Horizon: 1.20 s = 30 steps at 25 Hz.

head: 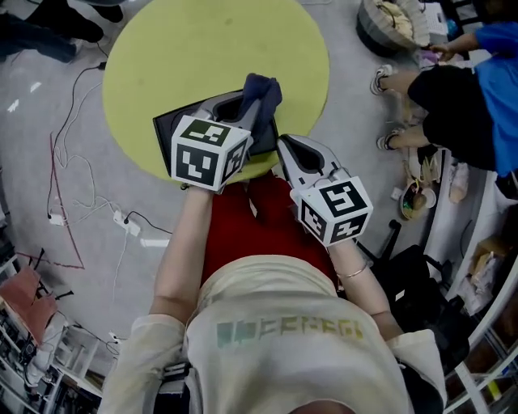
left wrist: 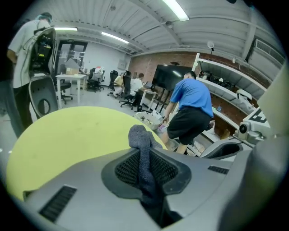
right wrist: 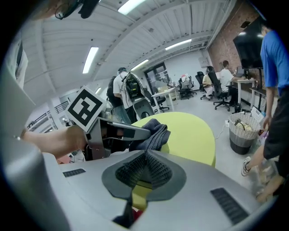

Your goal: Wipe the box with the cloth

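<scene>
A dark blue cloth (head: 261, 95) sticks up from my left gripper (head: 247, 105), which is shut on it above a dark flat box (head: 166, 129). The box lies at the near edge of the round yellow-green table (head: 202, 48). In the left gripper view the cloth (left wrist: 141, 140) runs pinched between the jaws of that gripper (left wrist: 144, 155). My right gripper (head: 283, 145) is just right of the box, at the table's edge, with its jaws together. The right gripper view shows that gripper (right wrist: 145, 155) with nothing between its tips and the cloth (right wrist: 152, 135) hanging beyond them.
A person in a blue shirt and black shorts (head: 461, 89) bends over at the right, near a round basket (head: 388, 24). Cables and a power strip (head: 121, 218) lie on the floor at the left. Shelving and bags crowd the right side.
</scene>
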Available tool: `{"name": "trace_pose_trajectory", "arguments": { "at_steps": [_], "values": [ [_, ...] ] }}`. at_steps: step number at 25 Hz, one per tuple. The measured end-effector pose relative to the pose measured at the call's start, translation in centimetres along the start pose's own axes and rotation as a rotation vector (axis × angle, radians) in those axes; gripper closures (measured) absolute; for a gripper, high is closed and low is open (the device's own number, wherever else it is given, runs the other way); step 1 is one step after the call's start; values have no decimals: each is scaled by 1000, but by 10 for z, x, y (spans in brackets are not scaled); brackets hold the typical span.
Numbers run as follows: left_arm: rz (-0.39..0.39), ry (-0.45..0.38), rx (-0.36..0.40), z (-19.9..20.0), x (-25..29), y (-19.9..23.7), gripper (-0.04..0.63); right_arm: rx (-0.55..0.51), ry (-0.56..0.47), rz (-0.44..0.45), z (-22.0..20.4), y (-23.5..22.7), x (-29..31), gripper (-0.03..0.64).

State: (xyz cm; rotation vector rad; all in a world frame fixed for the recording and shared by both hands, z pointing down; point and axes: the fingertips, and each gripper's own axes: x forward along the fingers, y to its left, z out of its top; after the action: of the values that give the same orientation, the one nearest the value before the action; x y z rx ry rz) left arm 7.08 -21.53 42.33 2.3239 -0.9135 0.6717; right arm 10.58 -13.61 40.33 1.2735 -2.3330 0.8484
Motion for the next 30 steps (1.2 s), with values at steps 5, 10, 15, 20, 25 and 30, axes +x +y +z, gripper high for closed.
{"name": "trace_pose_trajectory", "arguments": {
  "at_steps": [5, 10, 15, 20, 25, 30],
  "values": [
    [79, 6, 10, -20, -29, 39, 532, -45, 28, 48, 0, 32, 26, 578],
    [102, -5, -15, -37, -63, 67, 532, -82, 55, 80, -3, 70, 45, 578],
    [146, 5, -8, -57, -103, 101, 532, -110, 58, 90, -3, 112, 62, 578],
    [166, -30, -29, -76, -143, 130, 532, -111, 58, 68, -13, 146, 73, 578],
    [223, -87, -26, -75, -171, 142, 532, -111, 49, 30, -18, 153, 66, 577],
    [226, -137, -34, -66, -185, 109, 532, -97, 29, 1, -27, 131, 40, 578]
  ]
}}
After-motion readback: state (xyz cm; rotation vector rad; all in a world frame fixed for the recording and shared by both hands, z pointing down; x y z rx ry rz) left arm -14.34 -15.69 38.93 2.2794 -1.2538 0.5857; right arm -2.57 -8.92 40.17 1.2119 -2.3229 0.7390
